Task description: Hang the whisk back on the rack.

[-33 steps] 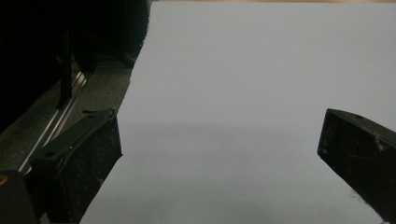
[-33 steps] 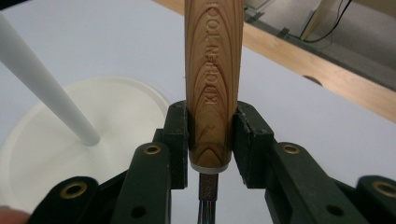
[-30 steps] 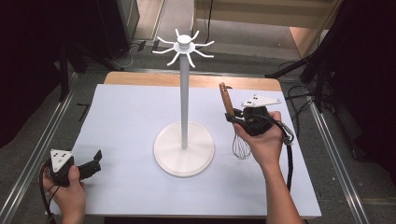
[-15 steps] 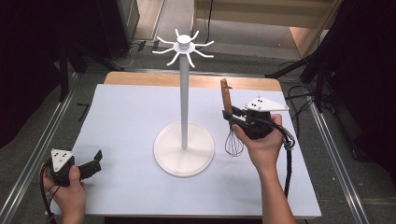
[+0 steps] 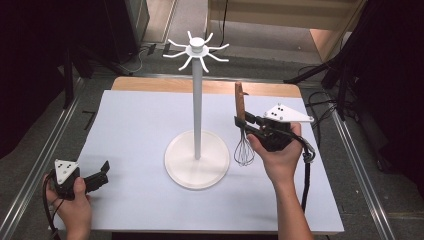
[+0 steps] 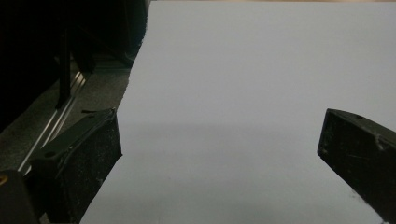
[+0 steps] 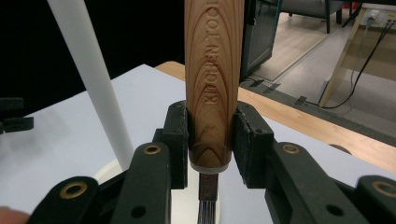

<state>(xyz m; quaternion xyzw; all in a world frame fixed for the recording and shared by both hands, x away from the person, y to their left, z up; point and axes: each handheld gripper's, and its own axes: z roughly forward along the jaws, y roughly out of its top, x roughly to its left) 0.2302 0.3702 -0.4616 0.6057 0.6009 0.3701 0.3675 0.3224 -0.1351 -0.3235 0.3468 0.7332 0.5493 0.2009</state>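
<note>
A whisk (image 5: 243,131) with a wooden handle is held upright above the white tabletop (image 5: 140,130), handle up and wire loops hanging down. It is gripped by the right tongs (image 5: 242,121), which are clenched on the lower end of the handle, just above the metal neck. In the right gripper view, the handle (image 7: 212,84) is seen pressed between the two black pads (image 7: 176,140), rising straight up out of them, with the wires (image 7: 208,212) emerging below.

The whisk is positioned just to the right of a white hook stand (image 5: 198,100), near its round base (image 5: 197,165) and not touching it. The stand's slim pole is seen to the left of the handle in the right gripper view.

The left tongs (image 5: 100,176) are held low at the front left corner of the tabletop, well apart from the whisk. They are released, with the jaws spread wide and only bare tabletop (image 6: 243,93) between them.
</note>
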